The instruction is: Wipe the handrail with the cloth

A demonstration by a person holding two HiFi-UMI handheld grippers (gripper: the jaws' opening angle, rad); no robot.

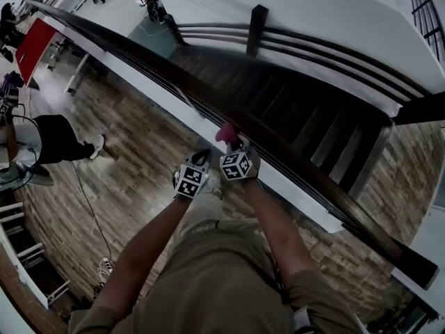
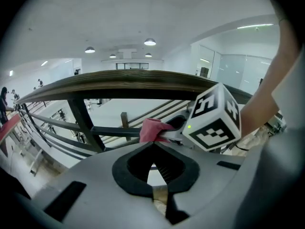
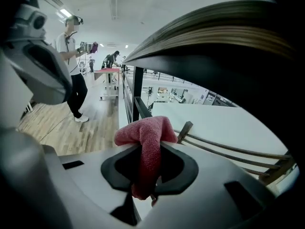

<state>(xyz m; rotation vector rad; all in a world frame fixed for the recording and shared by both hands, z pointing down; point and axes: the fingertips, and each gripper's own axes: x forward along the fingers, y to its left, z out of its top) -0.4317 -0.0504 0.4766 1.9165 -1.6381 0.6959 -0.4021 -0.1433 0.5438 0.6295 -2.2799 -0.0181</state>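
The pink cloth [image 3: 143,133] is clamped in the right gripper [image 3: 150,149], its bunched end sticking out past the jaw tips. It sits just beside the near edge of the dark wooden handrail [image 1: 327,190]; whether it touches the rail cannot be told. The left gripper [image 2: 153,144] hangs just beside the right one, jaws together on nothing. Beyond the rail a staircase [image 1: 306,110] descends.

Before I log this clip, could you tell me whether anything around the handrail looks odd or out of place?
Nothing stands out. The handrail looks intact, and the pink cloth is bunched in the jaws of the right gripper, near the rail.
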